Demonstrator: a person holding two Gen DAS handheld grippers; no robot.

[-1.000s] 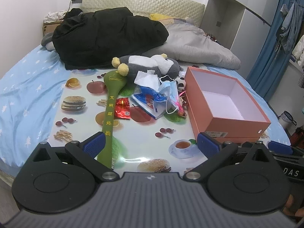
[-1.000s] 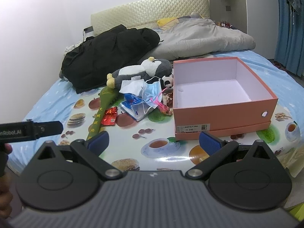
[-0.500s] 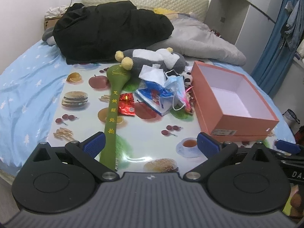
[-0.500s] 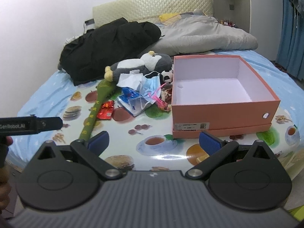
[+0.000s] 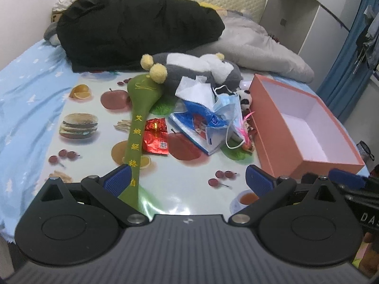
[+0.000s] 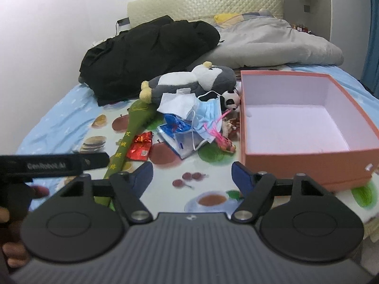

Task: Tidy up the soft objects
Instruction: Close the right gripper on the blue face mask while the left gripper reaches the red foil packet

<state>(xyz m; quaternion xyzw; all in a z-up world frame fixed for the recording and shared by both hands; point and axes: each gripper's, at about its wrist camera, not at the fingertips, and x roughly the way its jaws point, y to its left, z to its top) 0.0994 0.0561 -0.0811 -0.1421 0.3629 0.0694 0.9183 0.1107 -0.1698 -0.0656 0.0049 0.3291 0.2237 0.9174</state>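
Note:
A grey and white plush penguin (image 5: 196, 68) (image 6: 189, 82) lies at the back of a food-print mat (image 5: 184, 175). A long green plush mallet (image 5: 139, 118) (image 6: 132, 127) lies left of a pile: white tissue (image 5: 194, 90), blue face mask (image 5: 225, 108) (image 6: 208, 111), blue plastic bag (image 5: 196, 123), red foil packet (image 5: 156, 139) and a small panda toy (image 6: 229, 99). An open, empty orange box (image 5: 305, 123) (image 6: 305, 156) stands at the right. My left gripper (image 5: 187, 182) and right gripper (image 6: 191, 174) are open and empty, near the mat's front edge.
A black jacket (image 5: 132, 23) and a grey quilt (image 5: 260, 45) lie on the bed behind the mat. Blue sheet (image 5: 26, 94) lies to the left. A cupboard and blue curtain (image 5: 350, 66) stand at the right.
Both grippers have moved forward towards the pile, so the objects look larger. Both stay open. Nothing on the mat has moved.

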